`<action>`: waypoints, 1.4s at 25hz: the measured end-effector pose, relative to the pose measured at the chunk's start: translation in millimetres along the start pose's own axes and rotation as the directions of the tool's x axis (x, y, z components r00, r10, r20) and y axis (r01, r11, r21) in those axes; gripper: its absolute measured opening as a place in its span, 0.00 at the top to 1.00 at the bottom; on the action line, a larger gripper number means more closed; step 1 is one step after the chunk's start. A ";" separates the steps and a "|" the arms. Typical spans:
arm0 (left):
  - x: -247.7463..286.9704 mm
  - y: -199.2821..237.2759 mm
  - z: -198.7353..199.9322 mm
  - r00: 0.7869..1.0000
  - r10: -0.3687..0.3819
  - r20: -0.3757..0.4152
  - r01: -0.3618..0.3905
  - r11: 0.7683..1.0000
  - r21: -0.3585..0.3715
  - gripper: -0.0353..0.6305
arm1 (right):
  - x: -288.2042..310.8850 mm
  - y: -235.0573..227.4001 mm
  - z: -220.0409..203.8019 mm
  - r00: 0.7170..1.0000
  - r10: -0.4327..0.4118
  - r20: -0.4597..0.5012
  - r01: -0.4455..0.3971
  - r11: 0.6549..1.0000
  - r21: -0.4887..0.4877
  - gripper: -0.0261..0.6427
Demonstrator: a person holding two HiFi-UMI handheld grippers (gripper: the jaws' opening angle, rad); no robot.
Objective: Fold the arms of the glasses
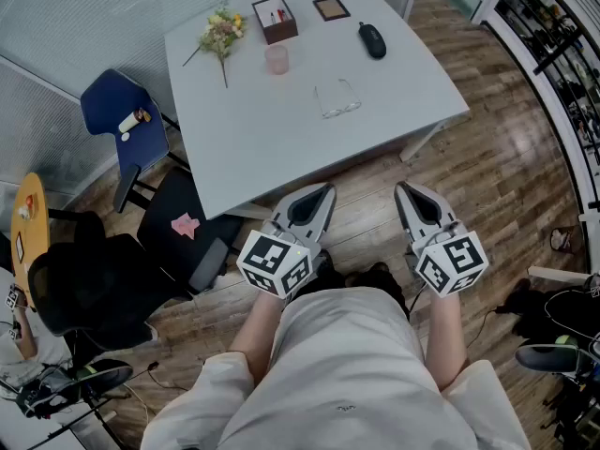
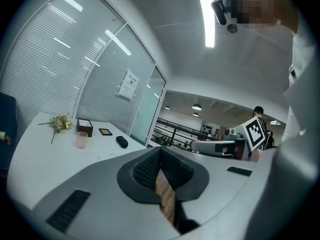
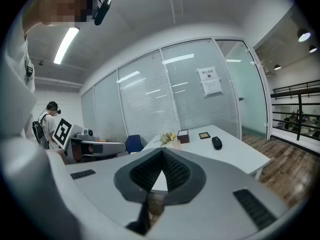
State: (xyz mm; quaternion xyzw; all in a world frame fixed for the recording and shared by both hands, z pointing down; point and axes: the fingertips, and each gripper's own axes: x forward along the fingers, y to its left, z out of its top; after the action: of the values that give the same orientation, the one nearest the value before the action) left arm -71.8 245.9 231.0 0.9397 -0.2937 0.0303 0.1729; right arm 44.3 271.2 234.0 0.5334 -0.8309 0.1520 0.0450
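Clear-framed glasses lie with their arms open on the white table, right of its middle. Both grippers are held close to the person's body, short of the table's near edge and above the wooden floor. My left gripper is shut with nothing between its jaws, and its tips meet in the left gripper view. Beside it, my right gripper is also shut and empty, its tips together in the right gripper view. Neither gripper touches the glasses.
On the table's far side are a small bunch of flowers, a brown box, a pink cup, a small framed picture and a black mouse. A blue chair and black chairs stand to the left.
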 end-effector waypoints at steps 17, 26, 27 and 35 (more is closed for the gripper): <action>-12.1 44.8 6.1 0.997 0.064 -0.046 -0.064 0.998 -0.002 0.92 | 29.0 0.4 5.3 0.998 -0.066 0.006 0.066 0.998 -0.018 0.95; -19.4 48.9 -0.8 0.998 0.060 -0.034 -0.059 0.998 0.024 0.92 | 28.0 10.3 -12.4 0.996 -0.078 -0.032 0.079 0.997 0.009 0.93; -19.3 49.0 -1.9 0.998 0.058 -0.037 -0.057 0.998 0.024 0.92 | 27.9 10.9 -14.2 0.996 -0.079 -0.038 0.079 0.997 0.012 0.92; -8.1 49.7 -12.8 0.997 0.044 -0.065 -0.045 0.999 0.000 0.91 | 30.0 4.5 -24.0 0.996 -0.048 -0.073 0.050 0.998 0.033 0.84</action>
State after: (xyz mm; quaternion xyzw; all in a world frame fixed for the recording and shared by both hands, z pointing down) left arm -105.9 216.5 257.0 0.9312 -0.3088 0.0646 0.1826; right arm 25.3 253.9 263.0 0.5484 -0.8127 0.1842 0.0693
